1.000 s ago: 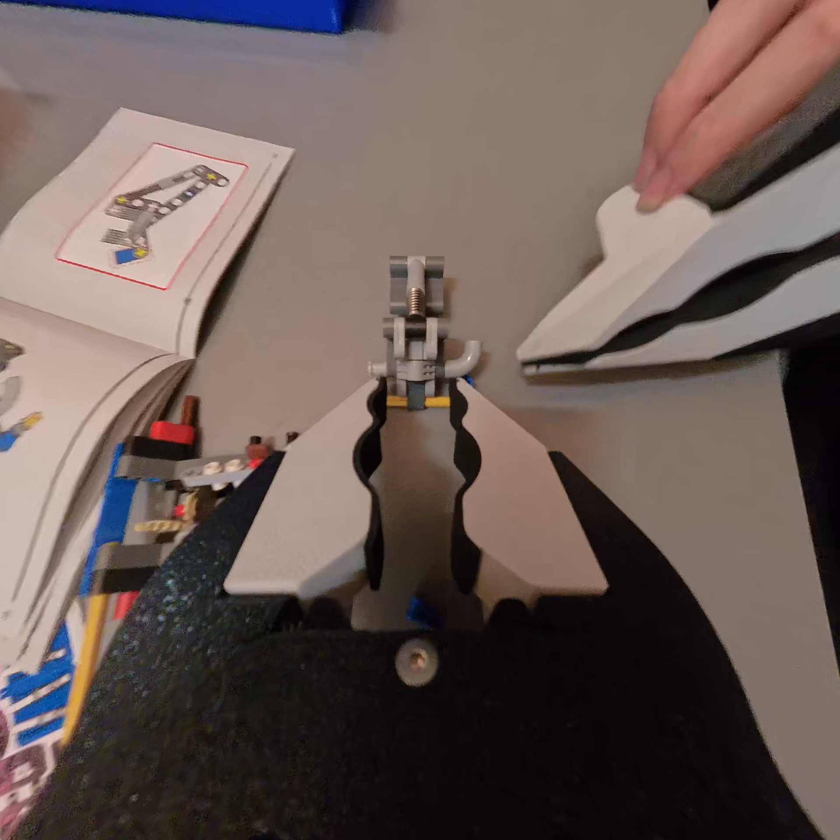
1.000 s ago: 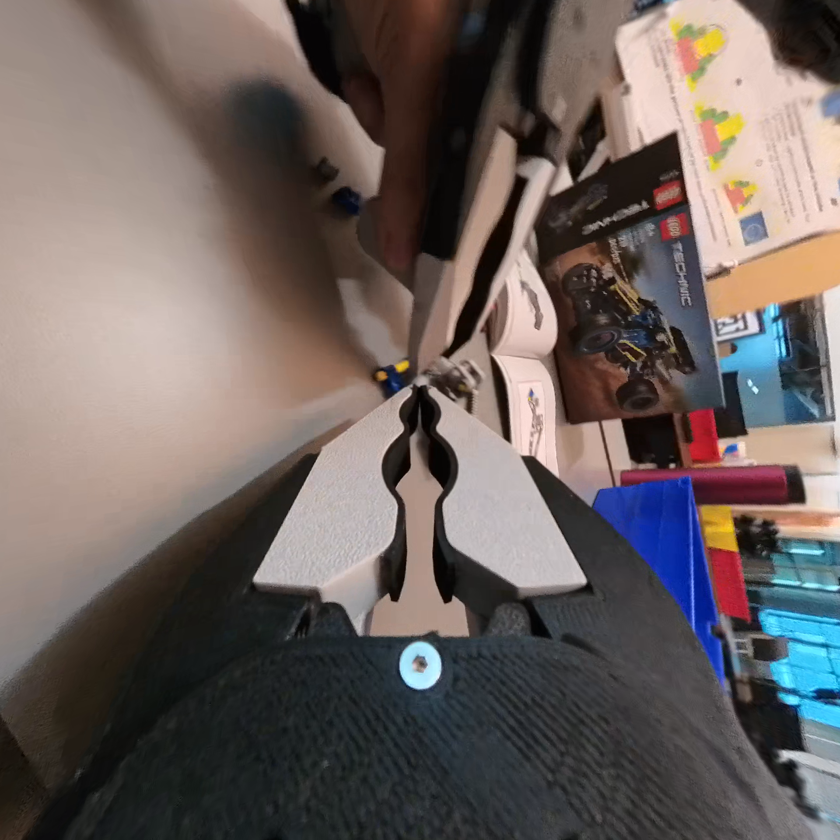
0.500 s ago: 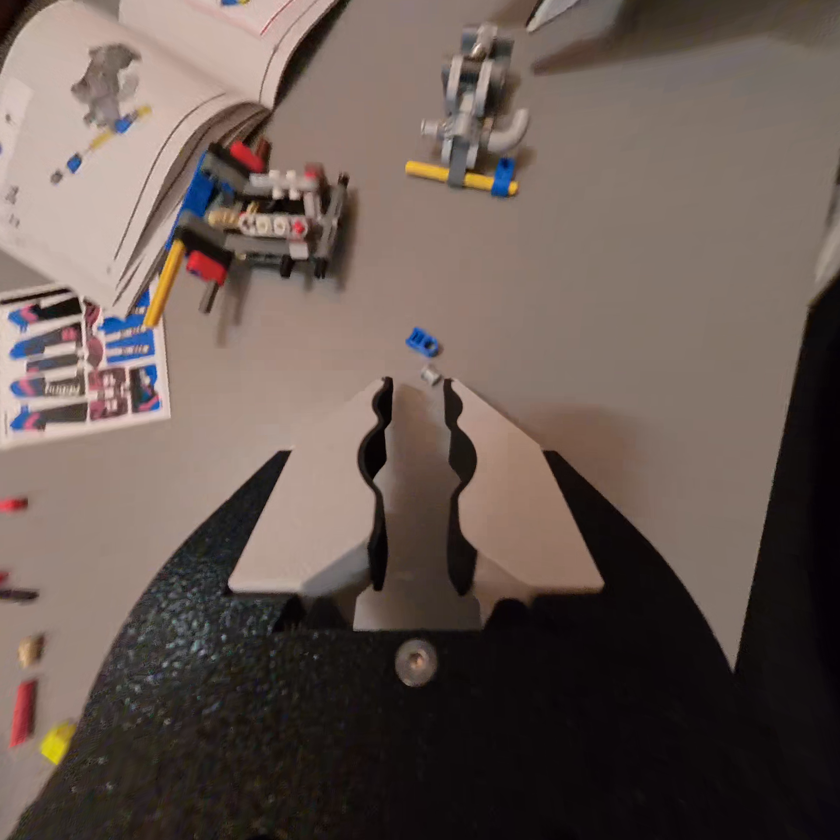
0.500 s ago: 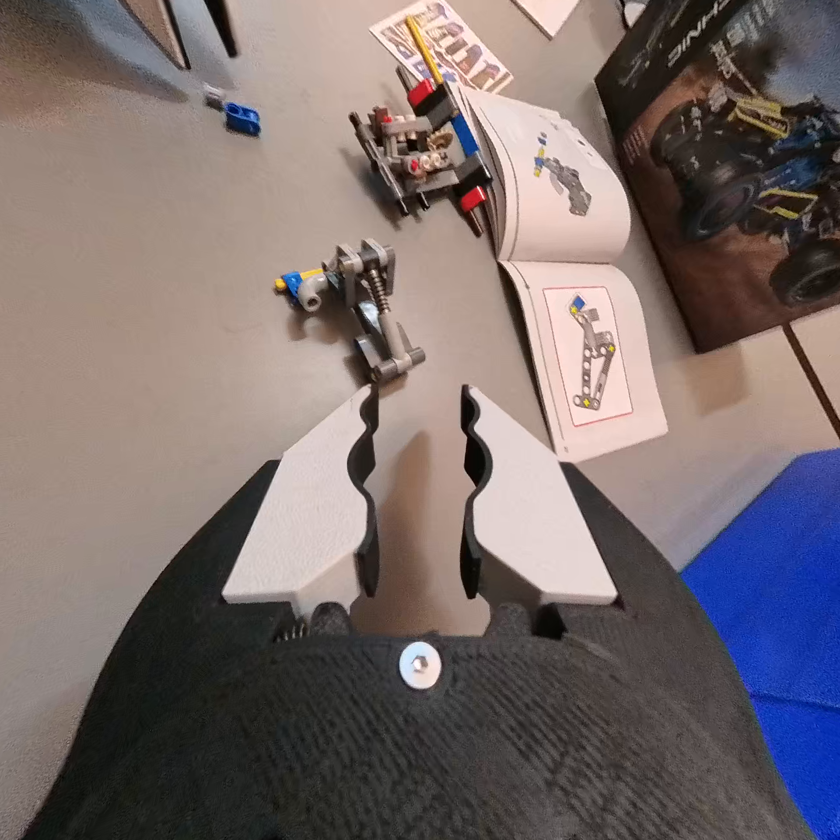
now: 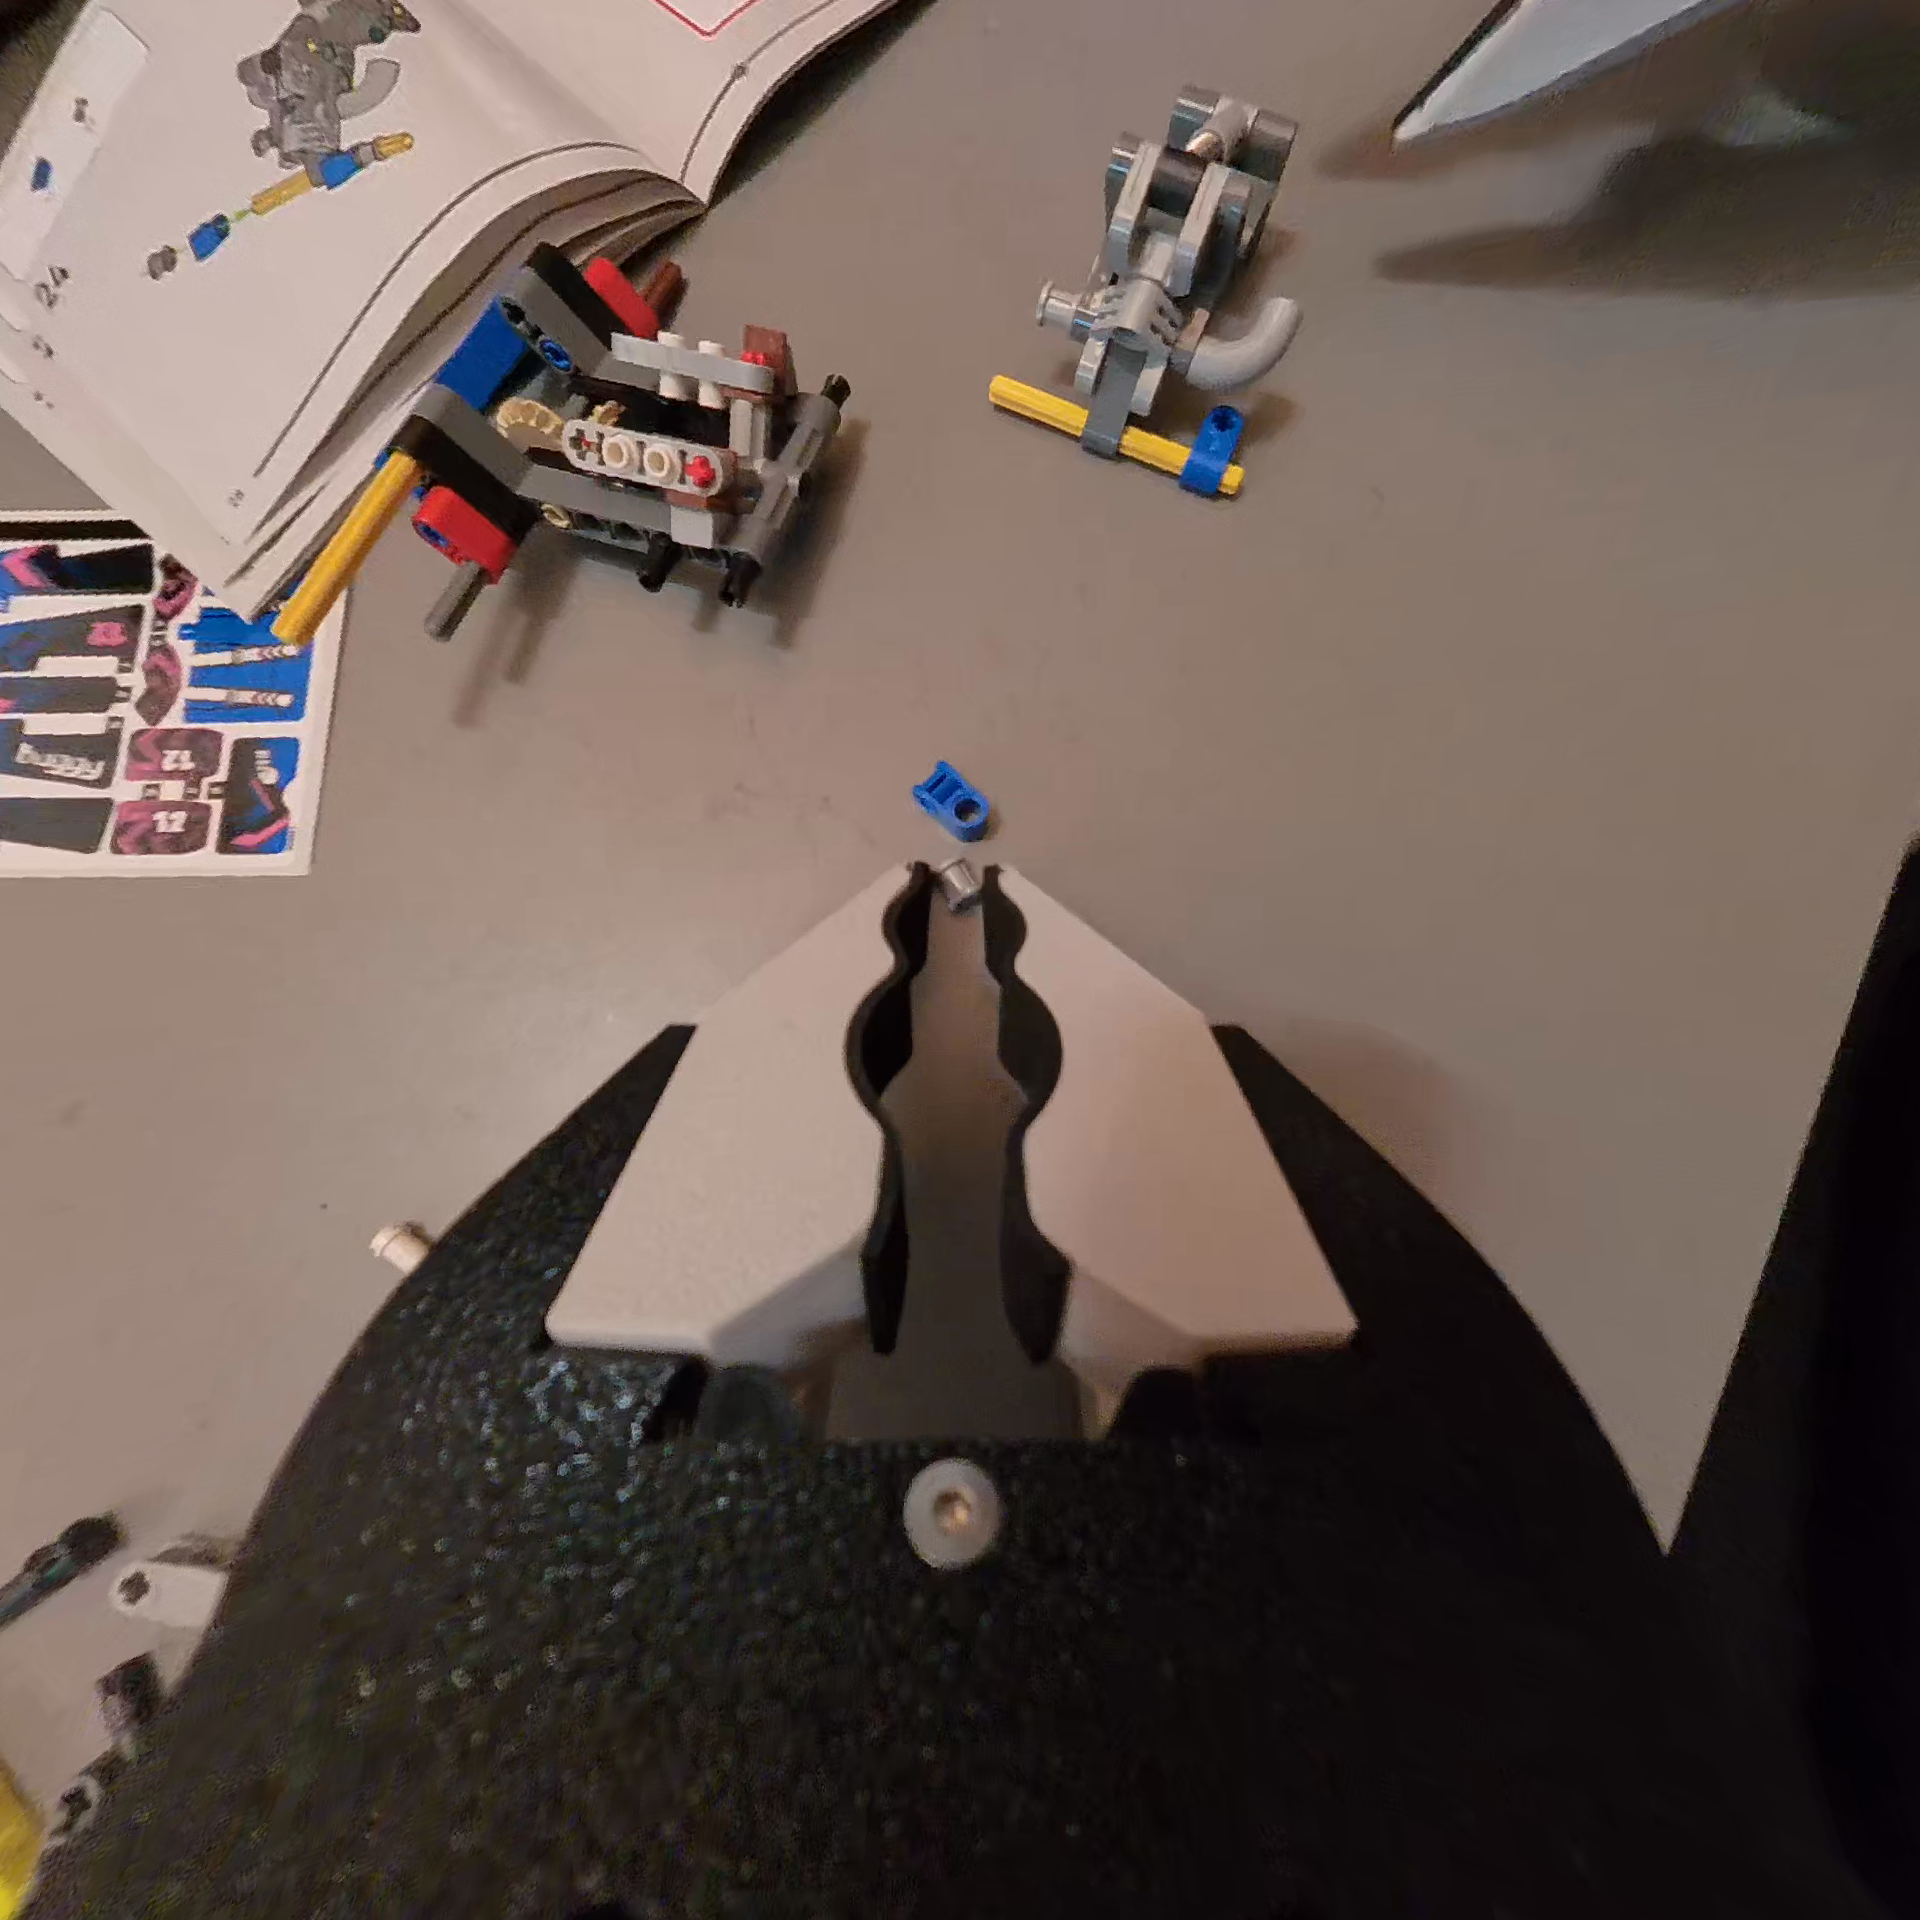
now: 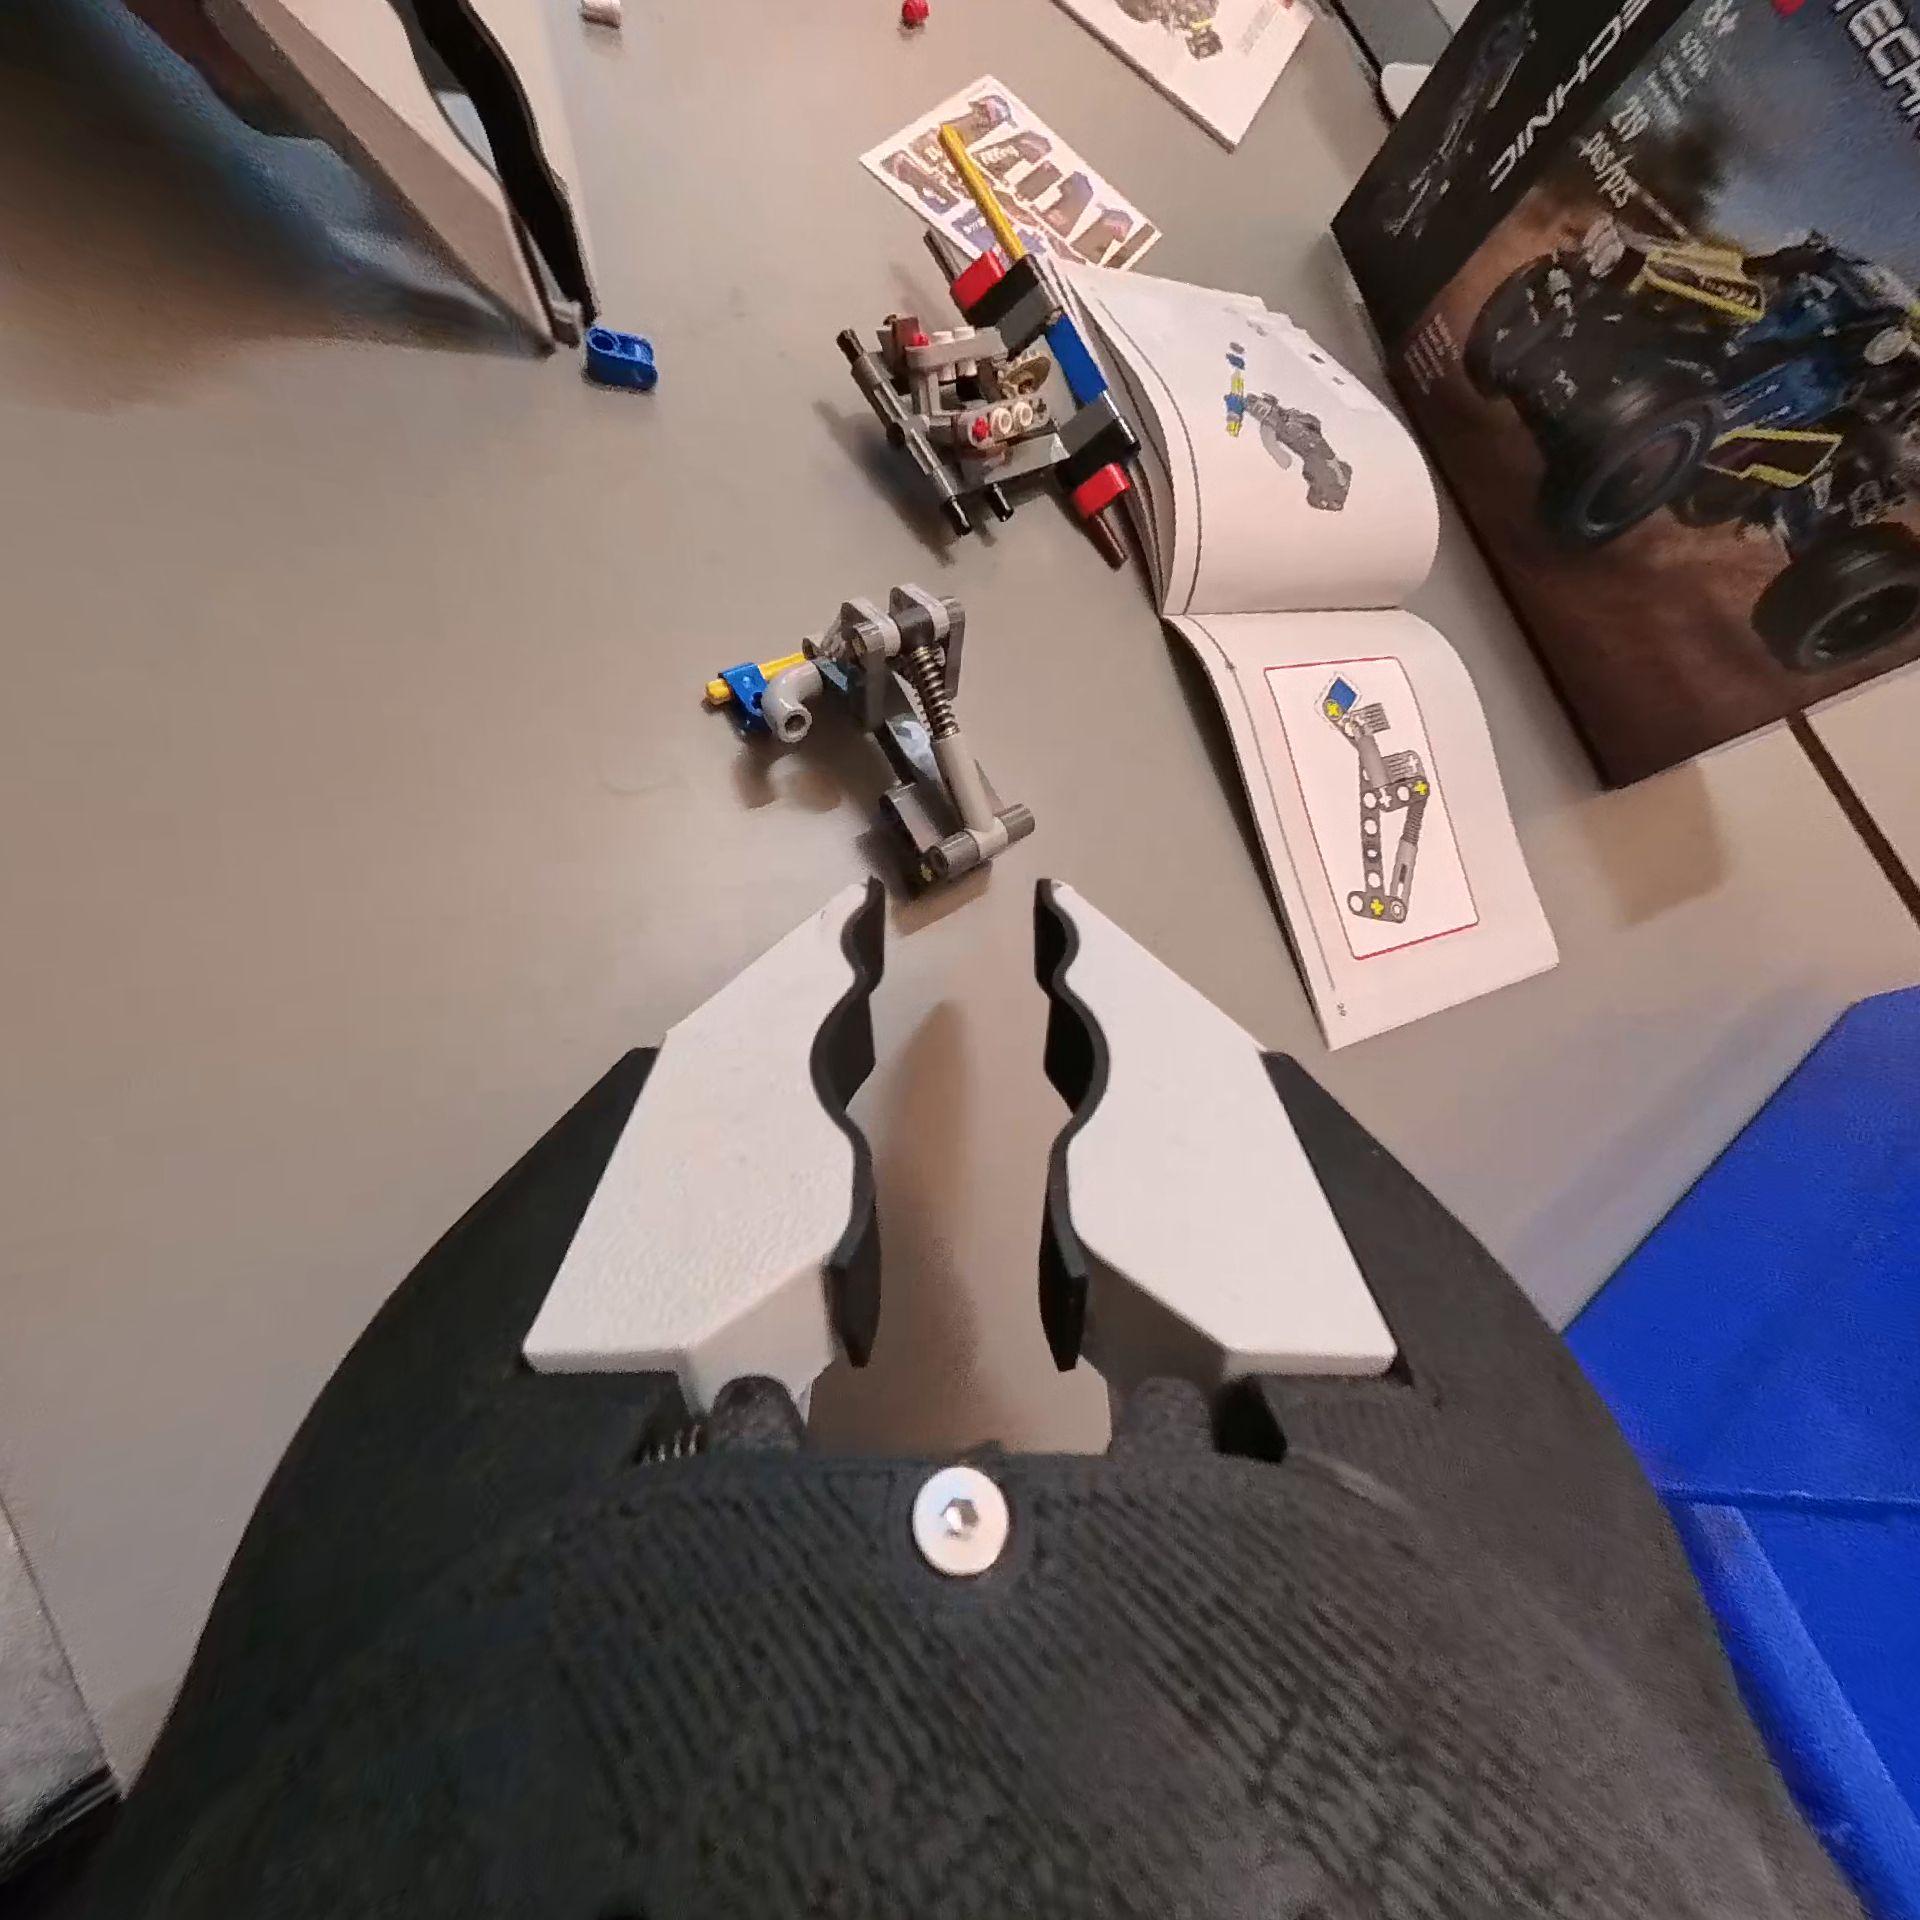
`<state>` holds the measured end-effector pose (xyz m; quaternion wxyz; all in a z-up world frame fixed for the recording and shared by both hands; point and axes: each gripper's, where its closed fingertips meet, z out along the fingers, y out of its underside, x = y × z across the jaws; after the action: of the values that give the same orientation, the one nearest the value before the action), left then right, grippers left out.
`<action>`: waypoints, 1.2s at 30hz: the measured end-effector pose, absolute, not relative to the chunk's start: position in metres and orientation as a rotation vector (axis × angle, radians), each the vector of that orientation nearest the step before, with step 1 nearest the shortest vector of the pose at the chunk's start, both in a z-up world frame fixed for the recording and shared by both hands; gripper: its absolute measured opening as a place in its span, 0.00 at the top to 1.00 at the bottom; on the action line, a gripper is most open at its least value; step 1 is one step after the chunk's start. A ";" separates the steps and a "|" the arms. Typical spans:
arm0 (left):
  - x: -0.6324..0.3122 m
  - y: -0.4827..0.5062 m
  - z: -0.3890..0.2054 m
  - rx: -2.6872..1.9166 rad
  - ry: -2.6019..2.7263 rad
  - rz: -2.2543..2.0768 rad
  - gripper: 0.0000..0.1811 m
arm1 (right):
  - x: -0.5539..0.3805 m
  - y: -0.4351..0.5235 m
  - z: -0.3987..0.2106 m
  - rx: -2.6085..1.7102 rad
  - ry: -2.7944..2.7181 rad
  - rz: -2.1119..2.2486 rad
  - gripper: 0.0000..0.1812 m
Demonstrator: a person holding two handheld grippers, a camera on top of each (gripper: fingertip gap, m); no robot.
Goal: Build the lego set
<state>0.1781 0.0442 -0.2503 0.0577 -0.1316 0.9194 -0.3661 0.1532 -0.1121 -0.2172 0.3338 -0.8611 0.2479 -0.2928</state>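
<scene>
From my left wrist camera I can't identify the small loose parts [image 5: 156,1584] at the lower-left edge, half hidden behind my gripper's black body and blurred.

Grey fingers [image 6: 727,1132], black textured housing, silver screw
</scene>
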 end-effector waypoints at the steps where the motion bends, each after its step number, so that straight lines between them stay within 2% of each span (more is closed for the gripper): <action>1: 0.178 0.045 -0.250 -0.390 2.779 -1.098 0.96 | 0.152 -0.111 -0.217 -2.244 0.641 -0.755 0.85; 8: 0.177 0.051 -0.250 -0.283 2.744 -1.094 0.96 | 0.149 -0.105 -0.218 -2.272 0.623 -0.747 0.86; 12: 0.178 0.061 -0.248 -0.329 2.703 -1.128 0.92 | 0.154 -0.120 -0.222 -2.236 0.724 -0.776 0.86; 17: 0.182 0.087 -0.230 -0.434 2.616 -1.247 0.92 | 0.160 -0.143 -0.229 -2.190 0.875 -0.834 0.87; 24: 0.205 0.144 -0.221 -0.635 2.525 -1.194 0.93 | 0.162 -0.154 -0.239 -2.193 0.942 -0.820 0.87; 36: 0.275 0.295 -0.198 -1.167 2.156 -1.060 0.94 | 0.162 -0.150 -0.243 -2.173 0.935 -0.778 0.91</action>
<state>0.2752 0.2955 -0.1982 0.2332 -0.4248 0.7850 -0.3860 0.1618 -0.1496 -0.2428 0.3199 -0.8268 0.3558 -0.2958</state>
